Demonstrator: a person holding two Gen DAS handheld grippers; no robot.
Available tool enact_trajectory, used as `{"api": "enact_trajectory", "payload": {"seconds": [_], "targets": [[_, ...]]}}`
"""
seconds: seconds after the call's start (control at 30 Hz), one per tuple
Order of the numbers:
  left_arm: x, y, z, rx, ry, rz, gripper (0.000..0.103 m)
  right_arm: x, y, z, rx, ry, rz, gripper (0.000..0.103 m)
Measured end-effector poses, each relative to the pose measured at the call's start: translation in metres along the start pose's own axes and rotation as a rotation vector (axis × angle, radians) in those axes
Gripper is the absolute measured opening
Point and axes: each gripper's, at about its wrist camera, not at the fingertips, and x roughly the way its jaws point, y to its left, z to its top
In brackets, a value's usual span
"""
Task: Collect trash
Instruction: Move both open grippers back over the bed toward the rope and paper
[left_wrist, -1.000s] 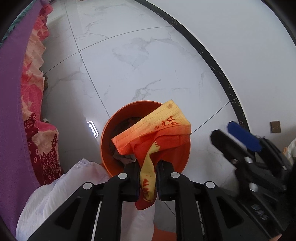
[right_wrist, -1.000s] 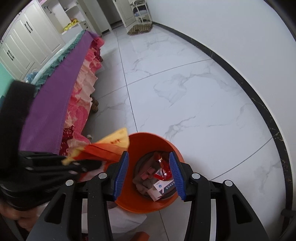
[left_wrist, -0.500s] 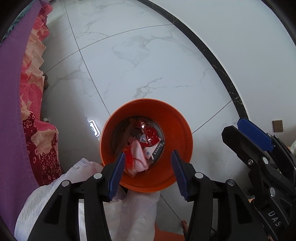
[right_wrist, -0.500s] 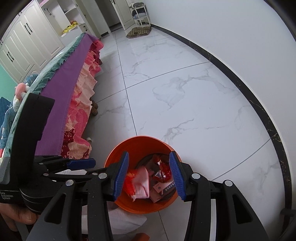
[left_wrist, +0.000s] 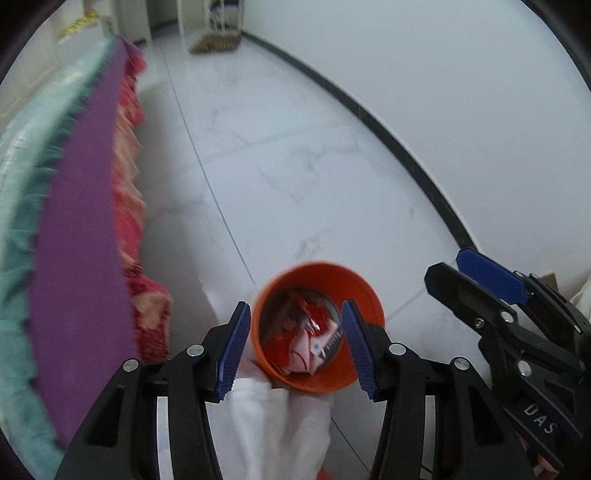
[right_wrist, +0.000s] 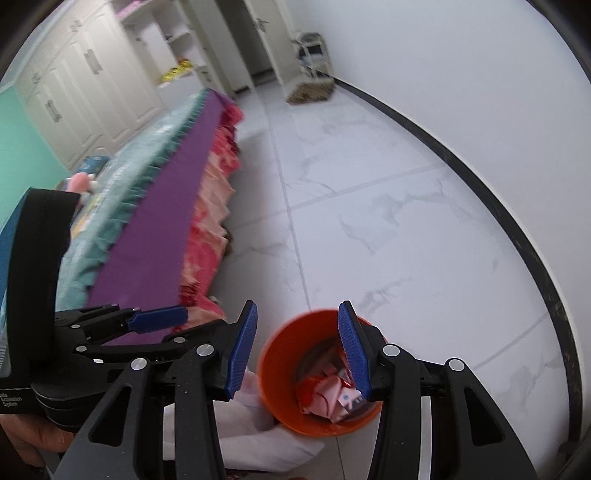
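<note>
White marble floor (left_wrist: 332, 155) running beside bed (right_wrist: 159, 206) with purple cover. Orange bin (left_wrist: 364, 291) standing on floor near bed's corner, wrappers (left_wrist: 306, 343) lying inside. Left gripper (left_wrist: 293, 347) hanging above bin, jaws apart, empty. Right gripper (right_wrist: 297, 349) likewise gaping, holding nothing.

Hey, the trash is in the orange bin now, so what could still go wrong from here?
The orange bin stands against white cloth, so a snag might tip it. The wrappers are loosely piled and could spill. The left gripper and right gripper, both open and empty, are close together and might collide.
</note>
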Motion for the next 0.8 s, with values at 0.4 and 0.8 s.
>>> {"api": "enact_trajectory", "payload": {"seconds": [0.4,0.8], "targets": [[-0.137,0.066,-0.047,-0.135,-0.257,0.14,0.064,-0.076,0.133,0.017,-0.251,-0.144,0.202,0.064],[-0.212,0.131,-0.119,-0.29,-0.358,0.28,0.072,-0.116,0.257,-0.013,-0.451,-0.157,0.386,0.064]]}}
